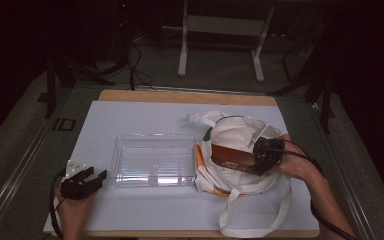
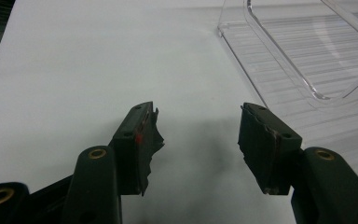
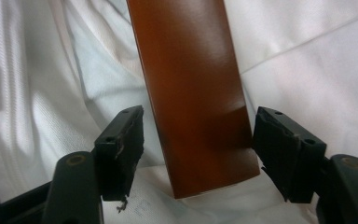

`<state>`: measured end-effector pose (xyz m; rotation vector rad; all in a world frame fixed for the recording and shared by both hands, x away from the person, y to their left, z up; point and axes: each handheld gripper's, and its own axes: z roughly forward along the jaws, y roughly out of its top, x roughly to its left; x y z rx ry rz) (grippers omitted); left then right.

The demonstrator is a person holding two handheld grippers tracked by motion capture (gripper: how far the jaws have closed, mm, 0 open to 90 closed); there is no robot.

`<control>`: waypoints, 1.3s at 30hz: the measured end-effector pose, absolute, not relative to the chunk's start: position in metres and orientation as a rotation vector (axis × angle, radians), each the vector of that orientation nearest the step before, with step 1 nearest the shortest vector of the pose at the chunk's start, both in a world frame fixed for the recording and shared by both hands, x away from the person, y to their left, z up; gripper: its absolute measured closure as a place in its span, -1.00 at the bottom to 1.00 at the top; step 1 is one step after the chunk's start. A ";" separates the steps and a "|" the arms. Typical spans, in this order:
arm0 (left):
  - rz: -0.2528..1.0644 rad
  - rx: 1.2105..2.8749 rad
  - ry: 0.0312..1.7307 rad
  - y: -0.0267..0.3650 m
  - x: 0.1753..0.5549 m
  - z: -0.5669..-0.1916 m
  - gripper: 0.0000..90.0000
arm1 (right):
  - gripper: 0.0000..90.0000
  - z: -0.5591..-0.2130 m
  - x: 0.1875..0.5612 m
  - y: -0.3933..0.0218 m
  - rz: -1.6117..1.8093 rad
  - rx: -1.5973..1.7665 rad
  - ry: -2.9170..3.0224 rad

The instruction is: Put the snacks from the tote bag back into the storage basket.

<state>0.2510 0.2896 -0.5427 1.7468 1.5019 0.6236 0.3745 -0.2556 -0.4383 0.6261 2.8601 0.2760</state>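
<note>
overhead forward-down; two close claw-mounted views

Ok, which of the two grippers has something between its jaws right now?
The right gripper: its open jaws straddle the brown flat object lying on the white bag. The left gripper has bare table between its jaws.

Bare white table point(image 1: 130, 120) lies open across the upper and lower left of the high view. A clear tray point(image 1: 152, 160) blocks the middle. At centre right, a white cloth bag point(image 1: 240, 175) with a brown box point(image 1: 232, 156) on it crowds the space.
</note>
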 end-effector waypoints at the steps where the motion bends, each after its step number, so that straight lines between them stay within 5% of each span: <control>1: 0.623 1.748 1.502 0.290 0.251 -0.543 0.02 | -0.29 -0.439 0.375 -0.255 0.265 0.624 2.864; 39: 0.596 1.768 1.504 0.289 0.253 -0.543 -0.01 | -0.12 -0.482 0.395 -0.237 -0.001 0.679 3.049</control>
